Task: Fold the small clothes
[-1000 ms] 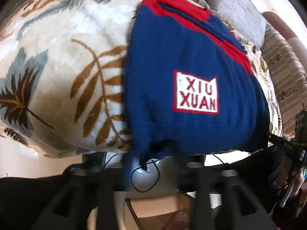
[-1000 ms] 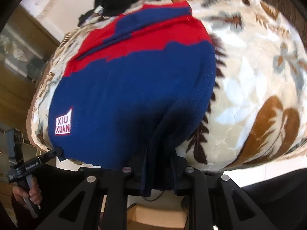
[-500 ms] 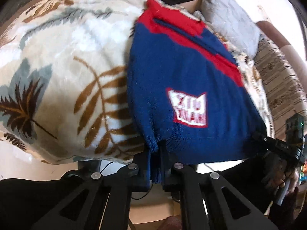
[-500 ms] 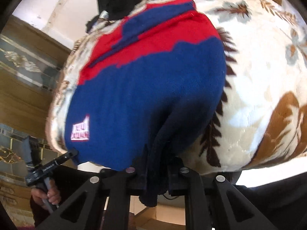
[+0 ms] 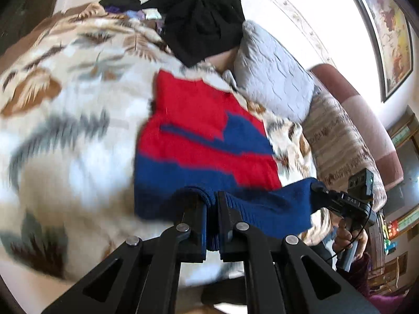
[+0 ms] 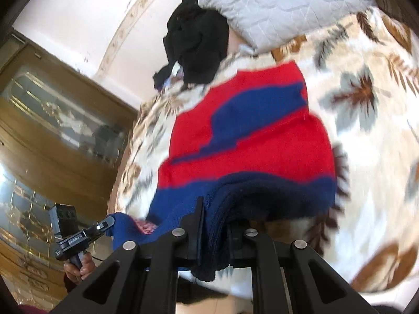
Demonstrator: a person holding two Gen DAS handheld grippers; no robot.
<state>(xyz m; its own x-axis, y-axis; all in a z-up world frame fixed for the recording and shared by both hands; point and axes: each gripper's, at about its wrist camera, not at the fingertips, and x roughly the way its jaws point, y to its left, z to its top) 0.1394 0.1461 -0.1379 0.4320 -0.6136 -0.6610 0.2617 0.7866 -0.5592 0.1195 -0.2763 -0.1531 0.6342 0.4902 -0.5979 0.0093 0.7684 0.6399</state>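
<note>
A small blue and red knitted sweater (image 5: 199, 141) lies on a leaf-patterned blanket (image 5: 78, 120). Its blue hem is lifted off the blanket and hangs stretched between both grippers. My left gripper (image 5: 210, 209) is shut on the hem's left corner, blue knit bunched between its pads. In the right wrist view the same sweater (image 6: 251, 136) shows its red upper part flat on the blanket (image 6: 366, 104), and my right gripper (image 6: 213, 225) is shut on the hem's right corner. The white logo patch is mostly hidden under the raised hem. Each view shows the other gripper at its edge, held by a hand.
A black garment (image 5: 204, 23) is heaped at the far end of the blanket beside a grey quilted pillow (image 5: 275, 73). A striped cushion (image 5: 340, 141) lies to the right. A wooden glass-front cabinet (image 6: 52, 120) stands left in the right wrist view.
Both grippers closed on the sweater's hem corners and rose, lifting the blue hem off the blanket and carrying it toward the red upper part. The logo patch has gone under the raised fold.
</note>
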